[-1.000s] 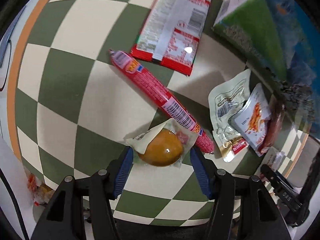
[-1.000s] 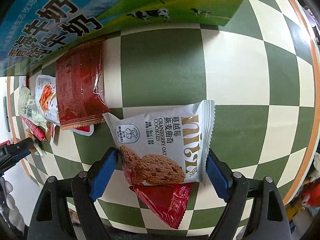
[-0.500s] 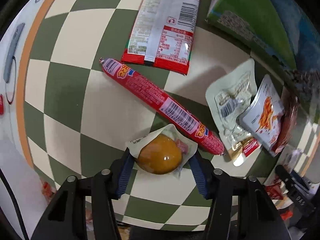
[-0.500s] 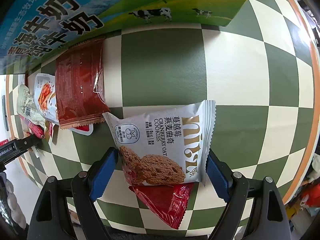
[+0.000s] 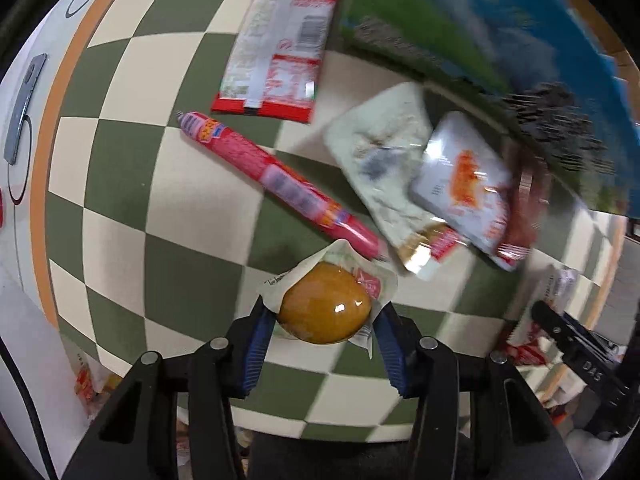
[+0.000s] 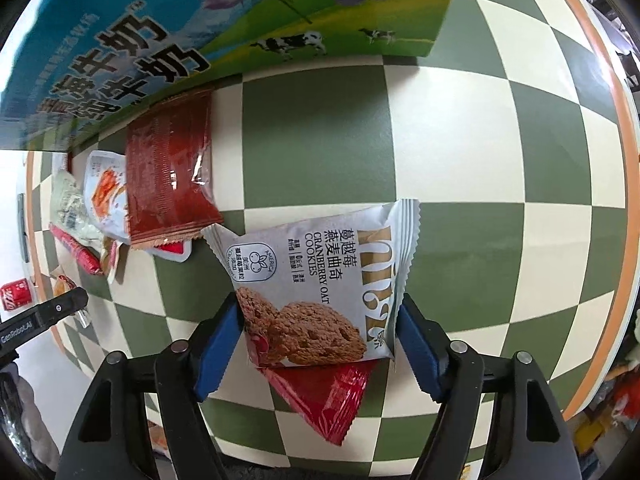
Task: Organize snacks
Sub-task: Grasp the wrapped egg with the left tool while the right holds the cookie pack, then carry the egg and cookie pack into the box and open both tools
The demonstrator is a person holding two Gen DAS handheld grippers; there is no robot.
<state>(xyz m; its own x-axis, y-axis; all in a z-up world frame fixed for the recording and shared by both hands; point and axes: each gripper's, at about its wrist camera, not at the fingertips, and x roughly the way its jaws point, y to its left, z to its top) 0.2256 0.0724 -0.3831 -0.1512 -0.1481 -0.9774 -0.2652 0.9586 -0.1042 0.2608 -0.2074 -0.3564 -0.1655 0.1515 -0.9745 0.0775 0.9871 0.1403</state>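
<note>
My left gripper (image 5: 323, 322) is shut on a clear packet holding a brown egg (image 5: 324, 308), both blue pads against its sides, just above the checked tablecloth (image 5: 120, 184). A long red sausage (image 5: 272, 176) lies beyond it, one end behind the egg packet. In the right wrist view a grey cranberry oat cookie packet (image 6: 320, 272) sits between the closing jaws of my right gripper (image 6: 320, 316), whose pads meet its two side edges. A red packet (image 6: 328, 396) lies partly under the cookie packet.
A large blue-and-green milk box (image 6: 160, 32) stands at the back. Against it lie a dark red packet (image 6: 168, 168), a white pouch with orange print (image 5: 460, 176), a pale green pouch (image 5: 380, 160) and a red-and-white packet (image 5: 280, 40). The orange-rimmed table edge (image 6: 624, 240) curves at the right.
The left pads closed onto the egg packet and carried it right, toward the pouches. The right jaws narrowed from standing wide of the cookie packet to touching its edges.
</note>
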